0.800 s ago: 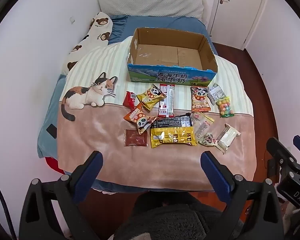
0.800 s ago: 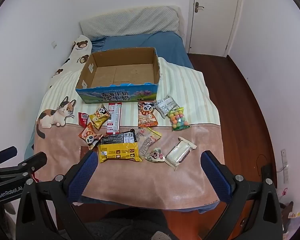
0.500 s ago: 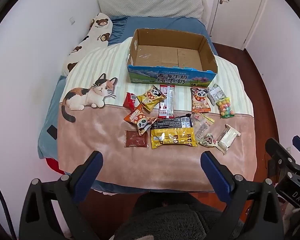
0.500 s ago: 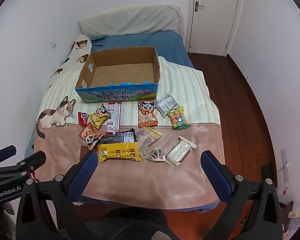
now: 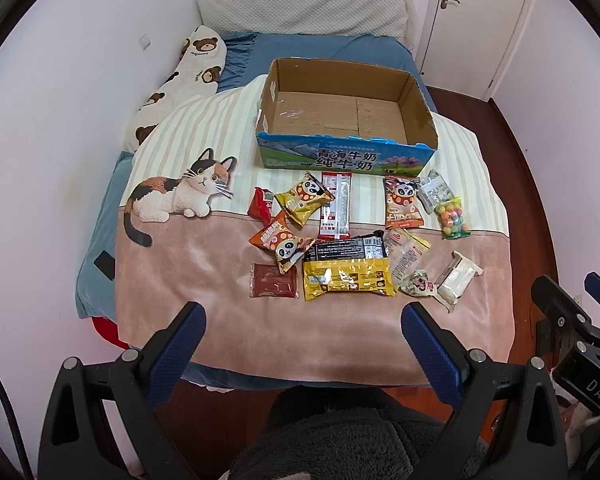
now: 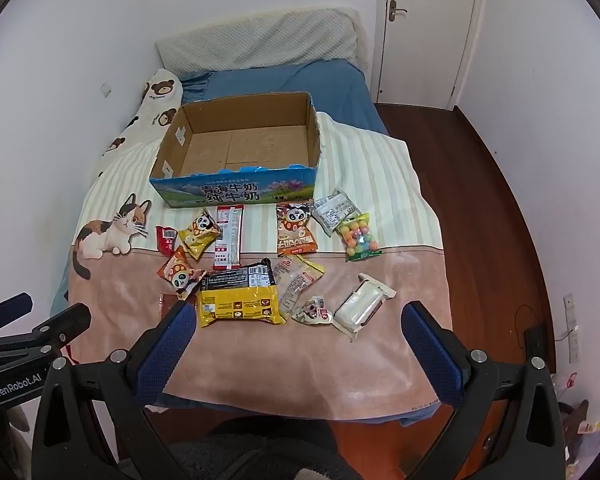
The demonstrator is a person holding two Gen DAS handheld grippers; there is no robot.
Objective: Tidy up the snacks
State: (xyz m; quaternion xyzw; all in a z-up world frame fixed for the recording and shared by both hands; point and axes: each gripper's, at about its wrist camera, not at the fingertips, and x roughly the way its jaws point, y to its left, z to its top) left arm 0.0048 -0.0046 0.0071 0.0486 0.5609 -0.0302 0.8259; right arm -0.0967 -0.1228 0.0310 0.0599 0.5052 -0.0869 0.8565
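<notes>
Left wrist cam: left gripper [image 5: 302, 334] wide open, holds nothing; snacks [image 5: 348, 276] & box [image 5: 346, 160] ahead of jaws. Right gripper [image 6: 300, 334] same.

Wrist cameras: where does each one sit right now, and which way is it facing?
Left wrist: on the left gripper, above the bed's foot, angled down at the snacks; open jaws, right gripper at right edge, grey fleece clothing below.
Right wrist: on the right gripper, same aim from further right; open jaws, left gripper at left edge.
Shared: cardboard box, yellow packet, cat blanket.
</notes>
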